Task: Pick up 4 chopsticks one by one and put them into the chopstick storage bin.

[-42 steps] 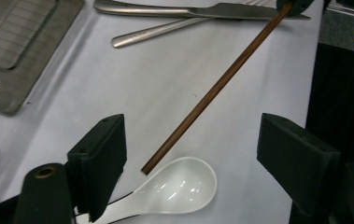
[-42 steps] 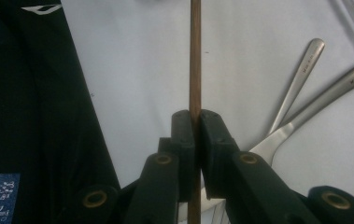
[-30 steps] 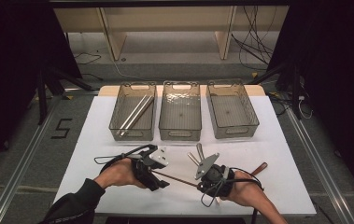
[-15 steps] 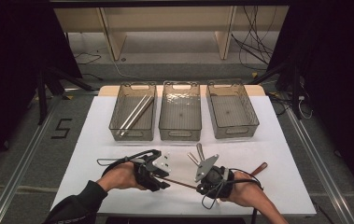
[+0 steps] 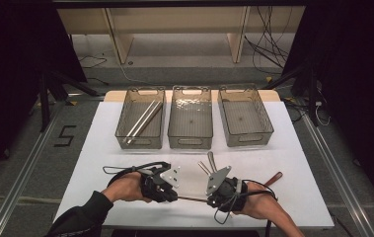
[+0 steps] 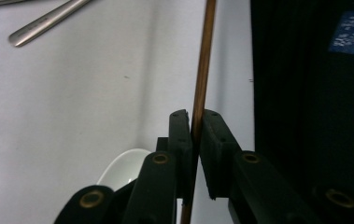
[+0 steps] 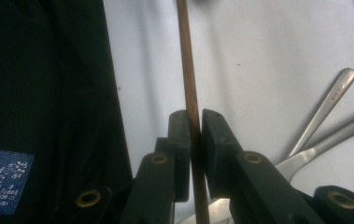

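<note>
both the left hand-held gripper (image 5: pixel 167 190) and the right hand-held gripper (image 5: pixel 213 192), jaws just shifting, clamp the thin brown wooden chopstick (image 5: pixel 192 199) near the steel spoons (image 5: pixel 208 164); pulling apart could snap it.

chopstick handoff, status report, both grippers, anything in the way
Left gripper just closed on the brown chopstick. Right gripper clamped on the same stick, jaws easing open slightly. Metal cutlery lies just beyond; left bin ahead unobstructed.
</note>
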The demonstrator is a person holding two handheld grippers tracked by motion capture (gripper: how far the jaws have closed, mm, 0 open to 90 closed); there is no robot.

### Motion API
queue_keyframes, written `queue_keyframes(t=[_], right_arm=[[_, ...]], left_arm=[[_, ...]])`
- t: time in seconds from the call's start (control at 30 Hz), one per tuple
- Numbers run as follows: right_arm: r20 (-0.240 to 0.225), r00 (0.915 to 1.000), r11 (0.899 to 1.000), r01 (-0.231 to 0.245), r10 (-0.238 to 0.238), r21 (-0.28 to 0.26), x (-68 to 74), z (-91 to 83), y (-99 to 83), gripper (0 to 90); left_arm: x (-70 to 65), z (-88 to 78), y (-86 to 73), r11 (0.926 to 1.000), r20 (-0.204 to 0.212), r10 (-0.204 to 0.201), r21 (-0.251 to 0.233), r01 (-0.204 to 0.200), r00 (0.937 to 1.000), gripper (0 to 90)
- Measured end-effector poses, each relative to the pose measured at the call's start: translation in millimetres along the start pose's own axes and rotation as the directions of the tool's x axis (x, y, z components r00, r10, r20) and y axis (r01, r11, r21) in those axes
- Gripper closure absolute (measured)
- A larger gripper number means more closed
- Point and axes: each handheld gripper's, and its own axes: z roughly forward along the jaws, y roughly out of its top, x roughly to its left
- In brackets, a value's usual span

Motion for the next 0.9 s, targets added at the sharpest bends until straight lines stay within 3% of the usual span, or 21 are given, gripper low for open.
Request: queue_keyframes(t=[0.17, 0.27, 0.4, 0.47, 0.53, 0.67, 0.77, 0.9], right_arm=[[0.038, 0.9962, 0.997, -0.078, 0.078, -0.017, -7.3, -8.4, -3.3, 68.8], [0.053, 0.9866, 0.985, -0.149, 0.154, -0.086, -16.1, -19.8, -9.1, 60.4], [0.099, 0.9611, 0.956, -0.239, 0.258, -0.171, -22.6, -28.3, -14.2, 49.9], [0.124, 0.9492, 0.943, -0.26, 0.289, -0.207, -25.3, -30.8, -15.4, 45.2], [0.141, 0.9303, 0.924, -0.301, 0.338, -0.234, -27.7, -33.1, -15.9, 41.8], [0.169, 0.8974, 0.901, -0.364, 0.407, -0.237, -33.2, -33.0, -20.3, 36.3], [0.181, 0.8787, 0.886, -0.395, 0.442, -0.244, -36.8, -32.0, -24.9, 34.1], [0.176, 0.8644, 0.869, -0.421, 0.471, -0.258, -39.9, -31.7, -30.5, 33.1]], left_arm=[[1.0, -3.7, 0.1, 0.9999, -0.019, -0.013, 0.006, 0.013, 0.9997, 85.3], [7.2, -11.0, -4.0, 0.9976, -0.057, -0.068, -0.019, 0.067, 0.996, 85.4], [15.7, -21.1, -12.5, 0.9901, -0.103, -0.138, -0.04, 0.135, 0.985, 85.4], [19.0, -24.2, -16.5, 0.9873, -0.128, -0.157, -0.042, 0.153, 0.9792, 85.4], [21.5, -26.4, -19.6, 0.9844, -0.138, -0.175, -0.047, 0.17, 0.9749, 85.4], [25.8, -28.5, -24.4, 0.9788, -0.157, -0.204, -0.052, 0.198, 0.9663, 85.4], [29.1, -33.7, -27.9, 0.9725, -0.176, -0.232, -0.063, 0.224, 0.9566, 85.4], [34.2, -43.8, -32.8, 0.9576, -0.217, -0.285, -0.106, 0.268, 0.9335, 85.4]])
